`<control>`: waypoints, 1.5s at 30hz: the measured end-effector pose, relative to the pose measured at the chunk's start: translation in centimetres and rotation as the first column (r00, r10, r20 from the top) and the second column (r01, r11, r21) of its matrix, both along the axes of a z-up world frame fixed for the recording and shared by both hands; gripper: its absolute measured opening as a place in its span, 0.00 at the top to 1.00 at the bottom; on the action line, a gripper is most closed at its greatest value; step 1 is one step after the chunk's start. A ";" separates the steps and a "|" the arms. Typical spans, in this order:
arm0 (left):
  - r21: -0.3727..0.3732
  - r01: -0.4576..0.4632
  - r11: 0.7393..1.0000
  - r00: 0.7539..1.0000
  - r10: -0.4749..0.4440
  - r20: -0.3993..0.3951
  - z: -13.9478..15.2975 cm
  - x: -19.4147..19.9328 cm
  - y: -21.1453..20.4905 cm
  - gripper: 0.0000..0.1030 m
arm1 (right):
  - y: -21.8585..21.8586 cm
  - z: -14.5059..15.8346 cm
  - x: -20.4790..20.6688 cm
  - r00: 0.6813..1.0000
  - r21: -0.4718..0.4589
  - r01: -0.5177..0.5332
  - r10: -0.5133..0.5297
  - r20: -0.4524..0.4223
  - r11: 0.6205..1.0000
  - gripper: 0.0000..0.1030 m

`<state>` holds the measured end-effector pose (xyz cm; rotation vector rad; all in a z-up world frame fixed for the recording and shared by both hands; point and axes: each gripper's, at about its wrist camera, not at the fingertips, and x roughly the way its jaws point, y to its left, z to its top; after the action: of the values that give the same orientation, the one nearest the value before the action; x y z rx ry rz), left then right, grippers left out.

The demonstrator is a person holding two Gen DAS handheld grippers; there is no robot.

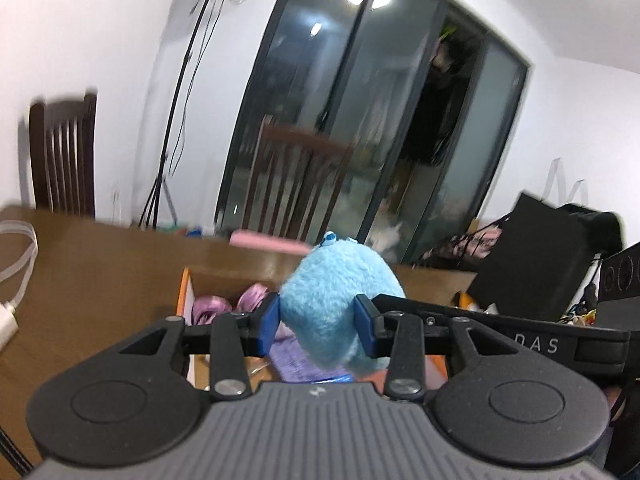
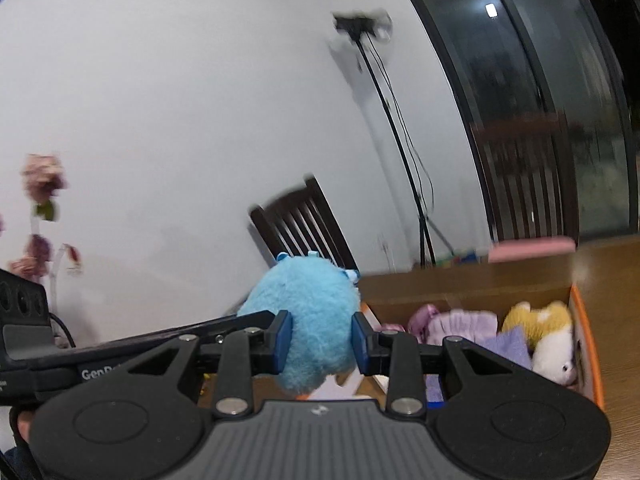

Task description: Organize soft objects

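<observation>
Both the left gripper [image 1: 318, 322] and right gripper [image 2: 320, 342] are clamped on the fluffy light-blue plush toy [image 1: 340, 304], held above the orange-rimmed cardboard box [image 2: 586, 328] of soft toys, apparently mid-placement; next, lowering and releasing inside.

Your blue plush [image 1: 340, 304] hides part of the box's [image 1: 185, 292] contents; the far chairs [image 1: 64, 152] are motion-blurred.
</observation>
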<state>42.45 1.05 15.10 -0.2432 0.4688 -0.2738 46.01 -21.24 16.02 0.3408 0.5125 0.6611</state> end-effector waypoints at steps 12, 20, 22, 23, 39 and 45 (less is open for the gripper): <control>0.185 0.033 0.982 0.980 0.005 -0.199 -10.8 10.7 0.2 0.66 | 3.1 -12.5 13.0 0.954 -0.150 -0.064 0.017 -0.298 0.987 0.73; 0.198 0.071 0.978 0.975 -0.026 -0.219 -11.5 10.3 -0.2 0.73 | 4.4 -14.0 14.3 0.933 -0.197 -0.144 0.067 -0.355 0.970 0.76; 0.194 0.069 0.979 0.973 -0.023 -0.229 -11.5 10.5 -0.7 0.73 | 4.4 -13.9 14.3 0.927 -0.196 -0.149 0.068 -0.368 0.969 0.75; 0.196 0.070 0.978 0.973 -0.023 -0.231 -11.3 10.4 -0.8 0.72 | 4.4 -13.8 14.4 0.922 -0.190 -0.152 0.069 -0.381 0.970 0.75; 0.245 -0.009 0.970 0.996 0.030 -0.082 -1.1 1.1 0.0 0.50 | -1.6 -3.4 5.7 0.979 -0.355 0.085 -0.144 -0.141 0.931 0.40; 0.258 -0.042 0.965 0.998 0.052 -0.032 1.1 -2.6 -0.7 0.40 | -5.6 -1.4 1.5 0.966 -0.388 0.192 -0.243 -0.085 0.901 0.37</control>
<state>39.87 0.34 16.20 -0.0059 0.5308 -0.1592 47.54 -26.79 14.63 0.0740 0.7029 0.3113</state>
